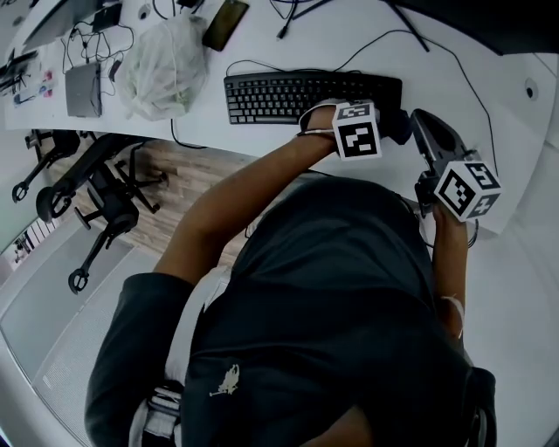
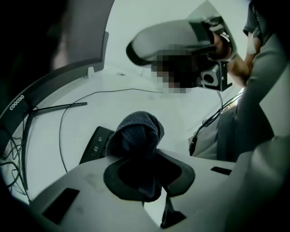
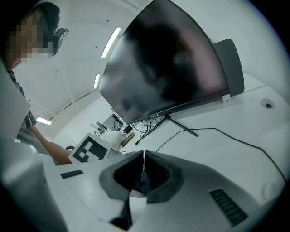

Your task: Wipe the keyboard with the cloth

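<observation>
A black keyboard [image 1: 297,94] lies on the white desk [image 1: 489,113]. My left gripper [image 1: 386,124] is at the keyboard's right end, shut on a dark grey cloth [image 1: 399,128]. In the left gripper view the cloth [image 2: 138,132] bulges out past the jaws of the left gripper [image 2: 148,157], just above the keyboard's corner [image 2: 96,146]. My right gripper [image 1: 421,122] is held over the desk right of the keyboard. Its jaws meet with nothing between them in the right gripper view [image 3: 143,159].
A large monitor [image 3: 167,63] stands on the desk behind the keyboard, with cables [image 3: 217,131] across the desk. A plastic bag [image 1: 162,57], a phone [image 1: 225,24] and a grey box [image 1: 85,87] lie to the left. Office chairs [image 1: 96,196] stand below the desk's edge.
</observation>
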`<state>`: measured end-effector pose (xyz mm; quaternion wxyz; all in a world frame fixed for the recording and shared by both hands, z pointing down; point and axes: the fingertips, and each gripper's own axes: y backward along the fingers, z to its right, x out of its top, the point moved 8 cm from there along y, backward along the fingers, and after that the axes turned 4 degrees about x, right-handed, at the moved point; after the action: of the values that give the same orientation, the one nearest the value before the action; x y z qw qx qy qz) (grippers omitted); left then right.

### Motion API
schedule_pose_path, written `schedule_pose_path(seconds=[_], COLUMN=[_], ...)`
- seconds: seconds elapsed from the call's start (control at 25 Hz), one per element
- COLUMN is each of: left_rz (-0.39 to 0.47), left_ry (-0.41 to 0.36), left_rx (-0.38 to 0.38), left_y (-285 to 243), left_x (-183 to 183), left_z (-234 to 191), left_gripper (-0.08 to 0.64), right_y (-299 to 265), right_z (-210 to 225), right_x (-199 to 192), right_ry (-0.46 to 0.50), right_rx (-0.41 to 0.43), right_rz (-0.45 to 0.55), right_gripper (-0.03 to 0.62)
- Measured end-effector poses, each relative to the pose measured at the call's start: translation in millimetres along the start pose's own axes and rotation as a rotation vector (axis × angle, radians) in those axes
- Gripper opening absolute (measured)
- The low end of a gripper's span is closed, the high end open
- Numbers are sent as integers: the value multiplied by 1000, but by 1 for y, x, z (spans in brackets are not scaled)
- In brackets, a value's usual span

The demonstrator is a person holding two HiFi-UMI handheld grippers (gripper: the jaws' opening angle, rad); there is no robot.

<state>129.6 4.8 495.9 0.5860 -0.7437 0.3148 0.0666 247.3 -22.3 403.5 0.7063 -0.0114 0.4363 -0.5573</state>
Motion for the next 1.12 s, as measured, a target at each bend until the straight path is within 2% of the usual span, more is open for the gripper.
schedule_pose_path(seconds=[0.12,0.28,0.4,0.48,0.6,0.72,0.88,1.12], left_rz=[79,266,442,561,715,815,880,921], left_ry=[78,269,380,424,460,476,480,474], left_rx=[21,39,110,179,266,339,421,508], left_y=[30,83,131,165,210,244,273,311], left_x=[-1,-10,-23,-30,-41,-50,-61,-96], left_z=[-3,-12,-15,-13,-5,8,28,45], left_gripper=[54,54,54,54,54,54,54,54], right_y=[3,10,16,21,25,26,23,12], right_z=[-2,-4,-11,-16,-26,-38,-47,-69], right_x=[0,3,8,11,17,22,22,19], right_ry=[3,20,63,103,181,241,253,291], right_rx=[6,22,51,60,66,78,103,111], right_rz=[12,35,56,70,95,105,97,70], right_gripper=[11,11,9,9,8,8,8,8])
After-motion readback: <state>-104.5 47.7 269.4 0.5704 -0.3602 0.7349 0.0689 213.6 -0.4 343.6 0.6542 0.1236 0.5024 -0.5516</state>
